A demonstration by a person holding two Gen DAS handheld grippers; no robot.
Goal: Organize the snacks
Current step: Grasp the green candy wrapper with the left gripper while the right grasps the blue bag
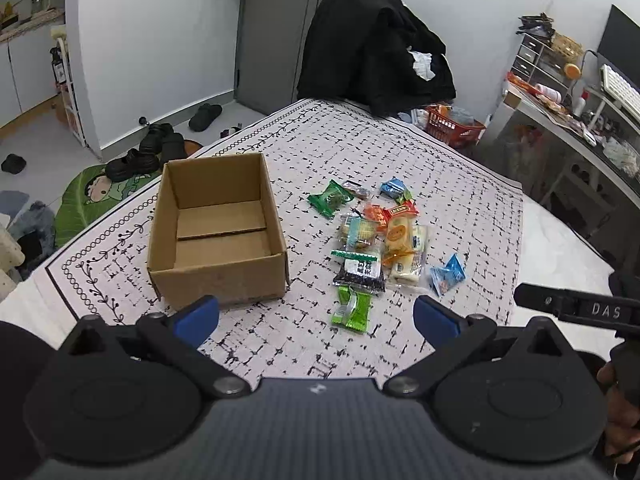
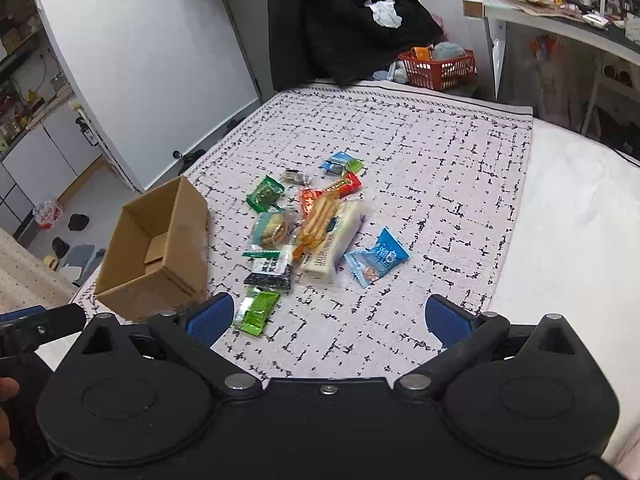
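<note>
An empty open cardboard box [image 1: 218, 236] stands on the patterned tablecloth [image 1: 460, 200]; it also shows in the right wrist view [image 2: 160, 248]. Right of it lies a pile of several wrapped snacks [image 1: 376, 236], among them a green packet [image 1: 352, 310], a black packet [image 1: 360, 272], a blue packet [image 1: 447, 274] and pale bars [image 1: 404, 248]. The same pile shows in the right wrist view [image 2: 308, 224]. My left gripper [image 1: 316, 316] is open and empty, above the table's near edge. My right gripper [image 2: 330, 316] is open and empty, near the green packet [image 2: 256, 312].
A chair draped with black clothing [image 1: 376, 60] stands behind the table. A red basket [image 1: 450, 124] and a cluttered desk [image 1: 568, 104] lie to the right. Shoes [image 1: 160, 148] and a green mat [image 1: 100, 196] are on the floor to the left.
</note>
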